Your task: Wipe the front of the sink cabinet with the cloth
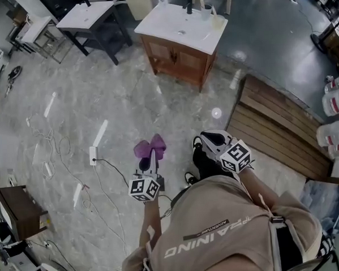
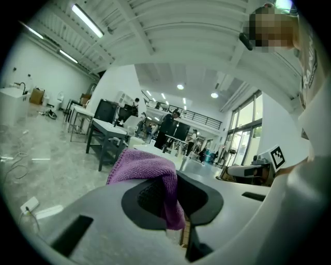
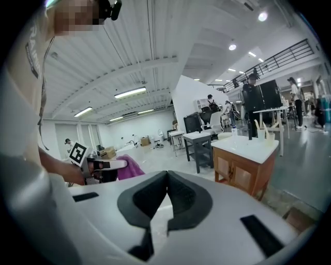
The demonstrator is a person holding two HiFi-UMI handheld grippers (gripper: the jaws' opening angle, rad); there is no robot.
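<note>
- Purple cloth [image 2: 145, 168] is being pinched by the jaws of the left gripper [image 2: 173, 202].
- Right gripper [image 3: 166, 199] is being held with jaws pressed together, empty.
- Sink cabinet [image 1: 177, 58] is being faced from well apart.

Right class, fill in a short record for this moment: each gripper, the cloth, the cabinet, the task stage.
left gripper: jaws shut on purple cloth
right gripper: jaws together, nothing between them
sink cabinet: wooden, white top, standing well ahead of both grippers
task stage: wiping not yet begun; cloth nowhere near the cabinet front
</note>
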